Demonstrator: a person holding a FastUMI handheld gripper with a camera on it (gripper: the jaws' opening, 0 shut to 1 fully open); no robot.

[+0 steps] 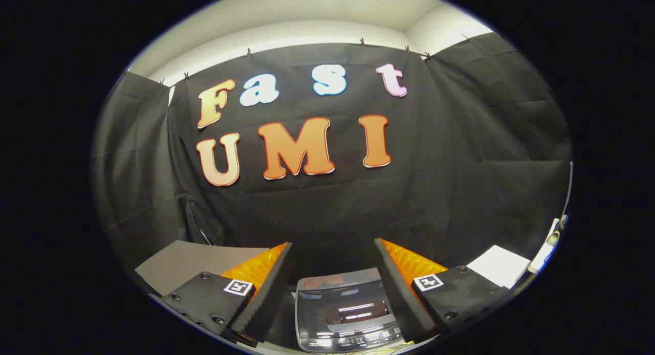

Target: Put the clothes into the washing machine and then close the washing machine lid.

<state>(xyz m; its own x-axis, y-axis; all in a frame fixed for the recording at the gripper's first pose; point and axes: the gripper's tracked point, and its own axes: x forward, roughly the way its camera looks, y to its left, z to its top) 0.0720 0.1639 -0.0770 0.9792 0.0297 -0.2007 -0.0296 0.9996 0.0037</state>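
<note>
My gripper [333, 252] is open, its two orange fingers with black foam pads [266, 293] spread wide and nothing between them. Below and between the fingers sits the washing machine [343, 314], seen from above, its dark glass lid lying down flat and reflecting the ceiling lights. A control panel runs along the machine's near edge. I see no clothes from here. The gripper is held well above the machine and points toward the back wall.
A grey flat board [189, 265] lies to the left of the fingers. A white sheet or box [499, 265] sits to the right, with a white cable and fitting [550, 242] along the right wall. Black cloth closes the booth behind.
</note>
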